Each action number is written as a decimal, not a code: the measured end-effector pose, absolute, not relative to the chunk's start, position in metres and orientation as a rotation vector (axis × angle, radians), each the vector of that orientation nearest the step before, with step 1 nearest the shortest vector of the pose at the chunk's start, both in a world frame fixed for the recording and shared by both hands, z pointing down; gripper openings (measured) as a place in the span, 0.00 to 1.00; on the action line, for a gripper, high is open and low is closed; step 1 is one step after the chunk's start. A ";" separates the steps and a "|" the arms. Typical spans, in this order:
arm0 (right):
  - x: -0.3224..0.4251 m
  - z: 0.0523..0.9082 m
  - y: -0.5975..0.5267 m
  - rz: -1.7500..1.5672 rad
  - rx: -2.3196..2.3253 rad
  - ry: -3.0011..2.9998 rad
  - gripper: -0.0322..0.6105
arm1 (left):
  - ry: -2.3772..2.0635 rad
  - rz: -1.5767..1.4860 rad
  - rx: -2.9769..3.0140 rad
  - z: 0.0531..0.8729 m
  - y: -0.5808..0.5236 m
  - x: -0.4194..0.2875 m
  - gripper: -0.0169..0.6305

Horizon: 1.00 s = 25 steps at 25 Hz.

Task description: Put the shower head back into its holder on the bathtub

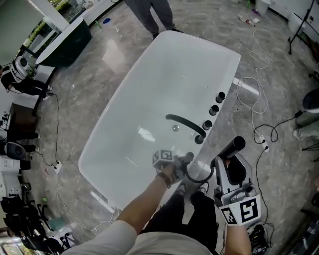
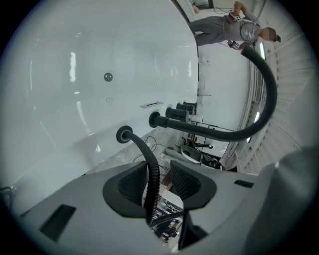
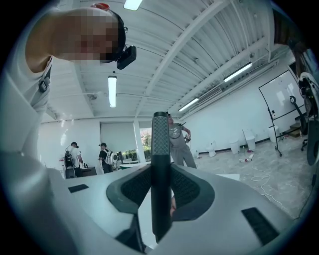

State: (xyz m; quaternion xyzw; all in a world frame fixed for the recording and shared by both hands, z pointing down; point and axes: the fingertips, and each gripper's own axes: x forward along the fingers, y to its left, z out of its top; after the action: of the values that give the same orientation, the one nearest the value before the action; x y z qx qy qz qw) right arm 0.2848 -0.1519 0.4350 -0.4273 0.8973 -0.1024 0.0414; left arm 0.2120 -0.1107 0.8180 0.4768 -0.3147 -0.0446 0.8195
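Observation:
The white bathtub (image 1: 149, 64) fills the middle of the head view. On its near right rim are a black curved spout (image 1: 184, 123), three black knobs (image 1: 213, 109) and the black holder ring (image 1: 199, 140). A black ribbed hose (image 2: 149, 164) comes out of that ring (image 2: 124, 134) and runs between the pads of my left gripper (image 2: 162, 182). Those jaws stand open around it, with a gap at the right pad. My left gripper (image 1: 185, 159) sits at the tub's rim. My right gripper (image 3: 160, 187) is shut on the dark shower head (image 3: 160, 149), held upright beside the tub (image 1: 232, 148).
A person (image 1: 152, 15) stands at the tub's far end. White and black cables (image 1: 259, 114) lie on the marble floor to the right. A dark counter (image 1: 65, 45) and equipment stand at the left. Other people (image 3: 75, 157) are far off in the room.

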 end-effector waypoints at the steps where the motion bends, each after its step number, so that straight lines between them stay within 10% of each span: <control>1: 0.284 0.433 -0.152 -0.309 -1.297 2.740 0.25 | -0.683 -0.073 1.042 0.815 -0.110 0.211 0.23; 25: 0.269 0.378 -0.149 -0.242 -1.120 2.665 0.25 | -0.710 0.088 1.322 0.753 -0.076 0.203 0.33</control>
State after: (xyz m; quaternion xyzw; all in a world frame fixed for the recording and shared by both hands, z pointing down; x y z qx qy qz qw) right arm 0.2692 -0.1492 0.3779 -0.3834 0.9120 -0.0828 0.1202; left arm 0.2029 -0.0755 0.7533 0.6004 -0.3227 0.0399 0.7306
